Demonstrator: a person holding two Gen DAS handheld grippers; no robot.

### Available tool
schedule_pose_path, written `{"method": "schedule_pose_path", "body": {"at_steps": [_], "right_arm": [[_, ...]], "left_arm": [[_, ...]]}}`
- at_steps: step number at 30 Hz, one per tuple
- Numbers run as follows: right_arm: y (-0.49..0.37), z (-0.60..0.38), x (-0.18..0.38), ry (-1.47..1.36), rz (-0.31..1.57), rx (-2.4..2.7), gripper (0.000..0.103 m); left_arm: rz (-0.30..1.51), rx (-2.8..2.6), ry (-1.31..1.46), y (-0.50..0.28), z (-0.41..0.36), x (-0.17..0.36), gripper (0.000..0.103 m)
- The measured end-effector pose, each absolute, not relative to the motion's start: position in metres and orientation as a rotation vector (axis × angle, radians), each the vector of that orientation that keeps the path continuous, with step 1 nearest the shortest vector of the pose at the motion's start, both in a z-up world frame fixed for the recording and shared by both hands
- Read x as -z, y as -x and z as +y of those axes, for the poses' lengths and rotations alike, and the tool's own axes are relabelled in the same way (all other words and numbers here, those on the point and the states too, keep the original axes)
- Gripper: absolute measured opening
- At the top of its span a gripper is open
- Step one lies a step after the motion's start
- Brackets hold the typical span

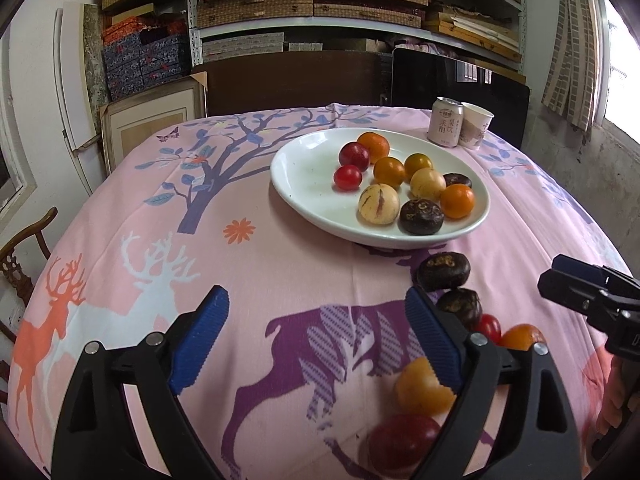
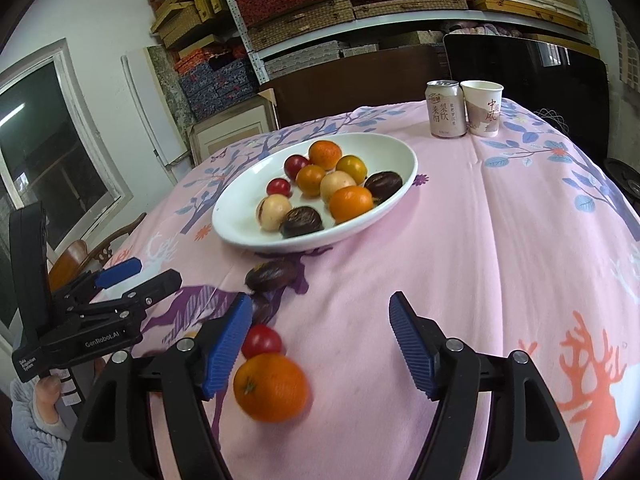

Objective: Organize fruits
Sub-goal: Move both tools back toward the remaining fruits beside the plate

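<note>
Both grippers open, nothing between the pads. Left gripper [image 1: 316, 344] hangs over bare pink cloth, loose fruit just off its right finger: a yellow-orange fruit [image 1: 424, 388], a dark red one [image 1: 402, 442], two dark brown ones [image 1: 443, 271]. Right gripper [image 2: 320, 346] sits above the surface with an orange [image 2: 271, 387] and a cherry tomato [image 2: 261, 341] beside its left finger, not gripped. White plate [image 2: 240, 232] further back holds ten mixed fruits. Can [image 2: 446, 109] and paper cup [image 2: 483, 109] stand touching at the far edge.

"GenRobot.AI" on left tool [image 2: 136, 280], Chinese characters on can [image 2: 445, 109]
</note>
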State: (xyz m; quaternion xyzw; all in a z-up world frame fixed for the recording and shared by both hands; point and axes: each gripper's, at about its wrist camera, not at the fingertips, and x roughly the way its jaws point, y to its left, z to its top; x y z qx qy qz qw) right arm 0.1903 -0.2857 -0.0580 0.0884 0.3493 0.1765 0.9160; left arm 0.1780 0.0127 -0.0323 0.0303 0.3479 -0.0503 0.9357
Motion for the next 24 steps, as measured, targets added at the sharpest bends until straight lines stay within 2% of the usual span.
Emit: {"method": "schedule_pose_path", "body": {"at_steps": [11,24], "right_arm": [[-0.164,-0.274,0.064,-0.145,0.749,-0.454,0.077],[-0.167,-0.267,0.072,-0.127,0.806,-0.469,0.077]], "left_arm": [[0.701,0.099,-0.049,-0.156,0.017,0.032,0.089],[0.723,0.087,-0.017,-0.156,0.027,0.035,0.093]]}}
